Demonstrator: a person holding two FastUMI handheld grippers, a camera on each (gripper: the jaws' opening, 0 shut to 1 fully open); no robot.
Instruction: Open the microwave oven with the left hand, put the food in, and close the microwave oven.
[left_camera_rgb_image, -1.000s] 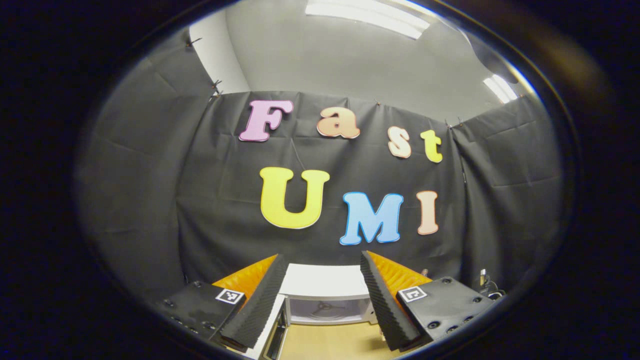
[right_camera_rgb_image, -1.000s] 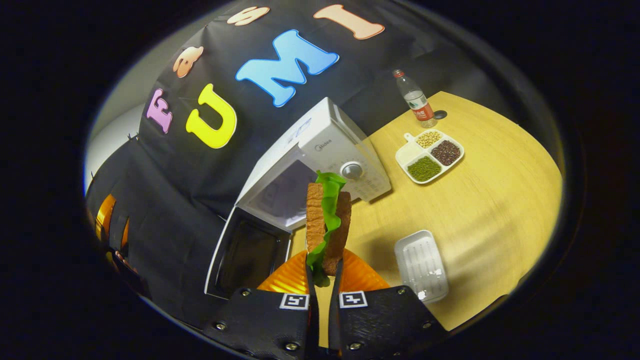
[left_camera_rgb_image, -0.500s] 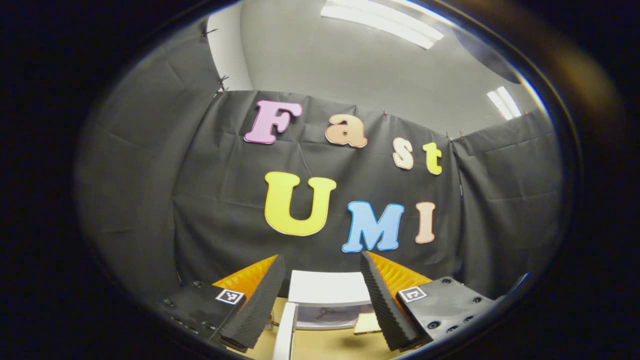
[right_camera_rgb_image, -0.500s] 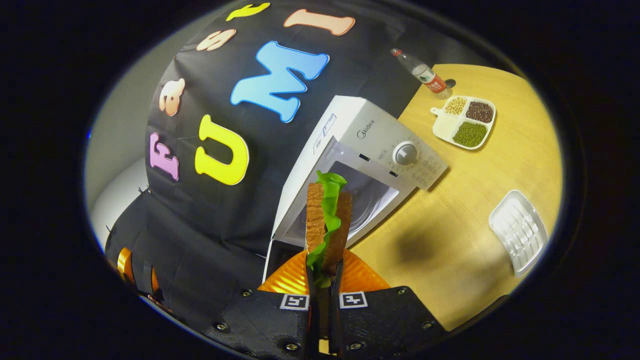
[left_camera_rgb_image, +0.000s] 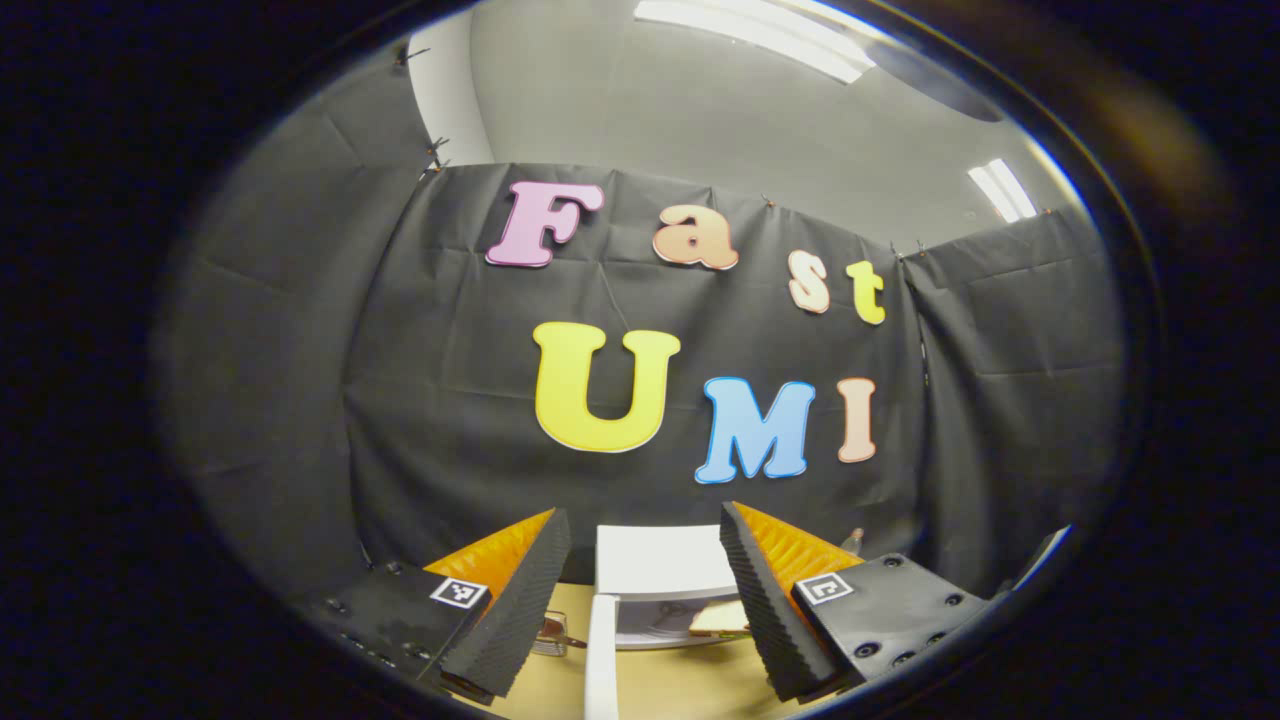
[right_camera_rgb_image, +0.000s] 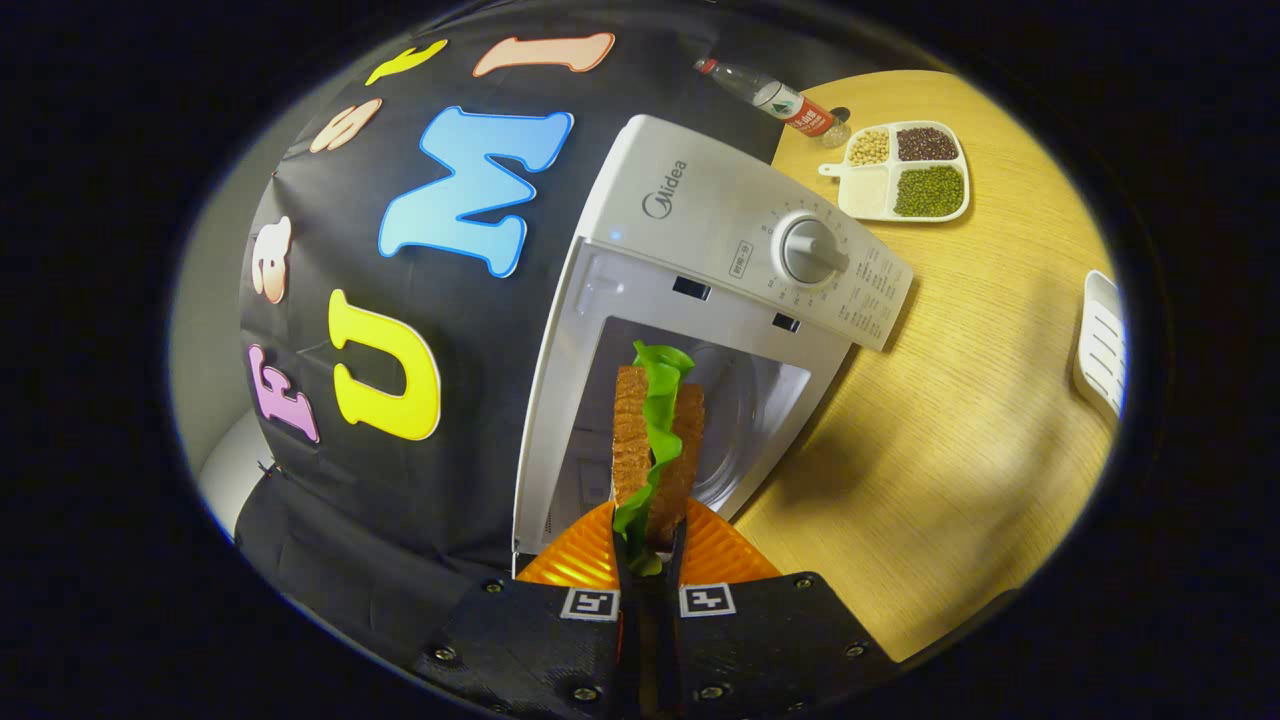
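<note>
Microwave oven (left_camera_rgb_image: 665, 560), a white box-shaped appliance, lies straight ahead of the left gripper (left_camera_rgb_image: 645, 600) in the left gripper view, framed between its two widely parted fingers, which hold nothing. The oven's white door (left_camera_rgb_image: 601, 655) stands swung open, seen edge-on just ahead of the left finger, and the lit cavity shows beyond it. A pale slice-shaped piece of food (left_camera_rgb_image: 718, 620) appears at the cavity mouth, just beside the right finger. The light wooden table (left_camera_rgb_image: 670, 690) runs beneath the fingers.

In the right gripper view, the right gripper (right_camera_rgb_image: 648, 560) is closed on a sandwich (right_camera_rgb_image: 655, 440) of two brown toast slices with a green lettuce leaf between them; both fingers press its lower end, and it stands upright ahead of the tips. The sandwich sits directly in front of the open cavity of the microwave oven (right_camera_rgb_image: 700, 300), whose round grey dial (right_camera_rgb_image: 808, 250) lies ahead and to the right. Farther ahead to the right on the wooden table (right_camera_rgb_image: 960, 400) rest a white divided dish of beans (right_camera_rgb_image: 900, 183) and a clear plastic bottle with a red label (right_camera_rgb_image: 775, 97). A white ridged plastic tray (right_camera_rgb_image: 1098, 345) lies well to the right.
</note>
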